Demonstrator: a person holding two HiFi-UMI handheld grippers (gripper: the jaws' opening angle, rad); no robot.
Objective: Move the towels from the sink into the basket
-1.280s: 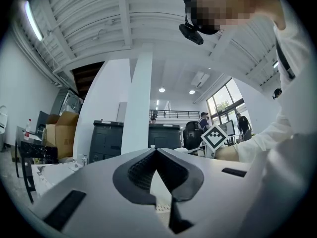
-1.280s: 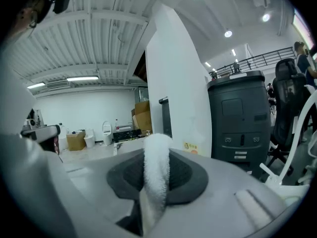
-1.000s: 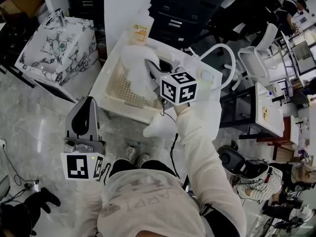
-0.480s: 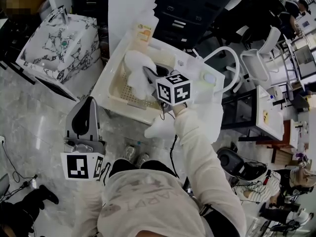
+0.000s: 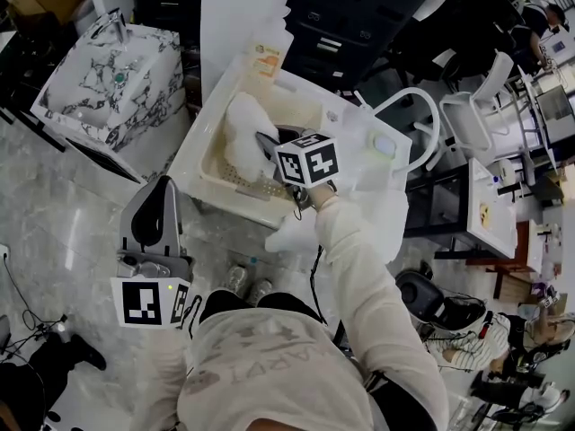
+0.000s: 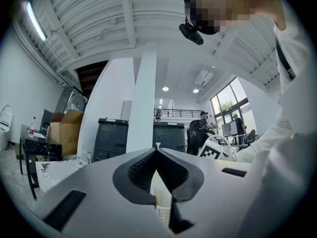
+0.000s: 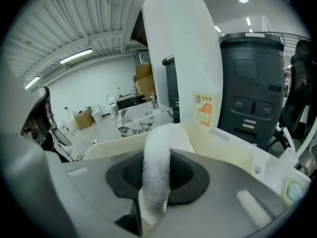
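A white towel (image 5: 241, 137) hangs over the cream perforated basket (image 5: 211, 176), which sits in the white sink unit (image 5: 373, 182). My right gripper (image 5: 267, 145) is shut on that towel and reaches over the basket; in the right gripper view the towel (image 7: 157, 162) runs up between the dark pads (image 7: 185, 175) and drapes forward towards the basket (image 7: 111, 147). My left gripper (image 5: 162, 185) is held low at the left, away from the sink, over the floor. Its jaws meet at the tip with nothing in them (image 6: 156, 150).
A marbled basin (image 5: 99, 88) stands at the far left. A bottle with an orange label (image 5: 265, 57) stands at the sink unit's back edge, with a white curved faucet (image 5: 415, 106) at its right. Black cabinets (image 5: 346, 12) stand behind. The person's legs are below.
My right gripper has moved left and down with the towel, so the towel now hangs lower over the basket. The left gripper has stayed put.
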